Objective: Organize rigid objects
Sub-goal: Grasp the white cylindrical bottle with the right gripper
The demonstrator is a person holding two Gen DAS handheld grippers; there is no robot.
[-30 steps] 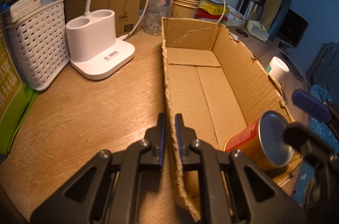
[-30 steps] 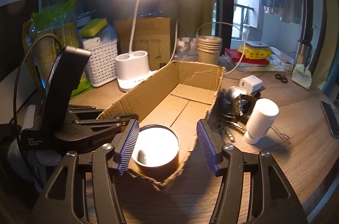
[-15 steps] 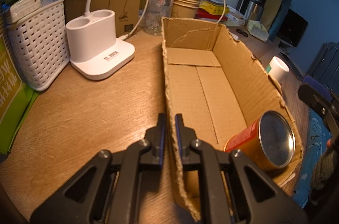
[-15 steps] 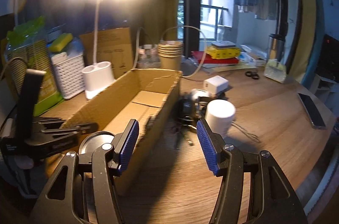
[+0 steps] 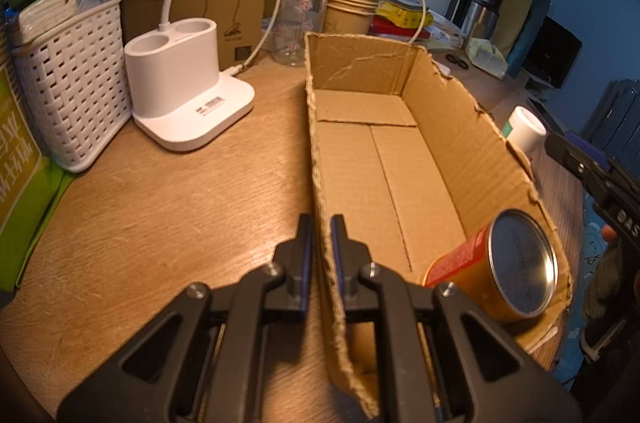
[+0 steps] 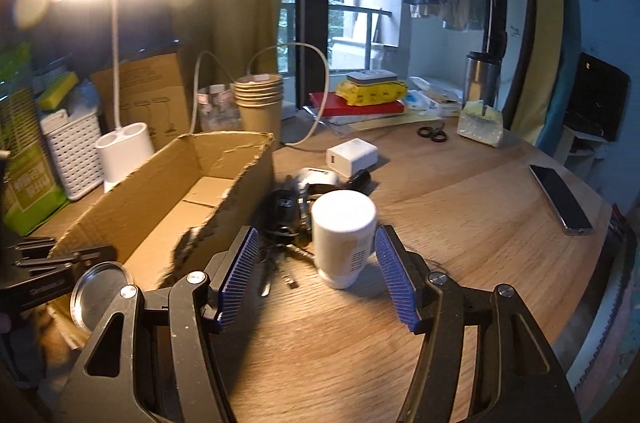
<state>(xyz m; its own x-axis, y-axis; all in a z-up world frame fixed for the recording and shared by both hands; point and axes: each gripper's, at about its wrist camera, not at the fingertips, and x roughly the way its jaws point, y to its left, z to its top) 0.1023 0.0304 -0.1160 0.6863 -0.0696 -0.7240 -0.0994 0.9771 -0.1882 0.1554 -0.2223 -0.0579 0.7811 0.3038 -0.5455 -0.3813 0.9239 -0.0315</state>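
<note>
1. Left wrist view: the left gripper (image 5: 318,255) has its jaws closed on the near part of the long side wall of the cardboard box (image 5: 380,159). Judged purpose: the grip steadies the light, open-topped box on the counter (image 5: 160,215) so that it does not slide while items go in.
2. One item is already stowed. A metal-lidded can (image 5: 500,271) with a red and orange label lies on its side in the near corner of the box, lid facing the camera and body against the right-hand wall.
3. Right wrist view: the right gripper (image 6: 316,279) is empty. Its jaws have just been opening and now stand moderately wide. The white cylindrical bottle (image 6: 343,237) shows between the blue pads, upright on the counter just outside the box wall, with clear gaps on both sides; no pad touches it.
4. Judged step: approach to the bottle, the next rigid item for the box. The jaw spacing exceeds the bottle width, which allows a straddle before closing.
5. Caution: a key bunch (image 6: 280,247) and a dark device (image 6: 288,207) lie touching or just beside the bottle on its left; the left pad could snag them.
</note>
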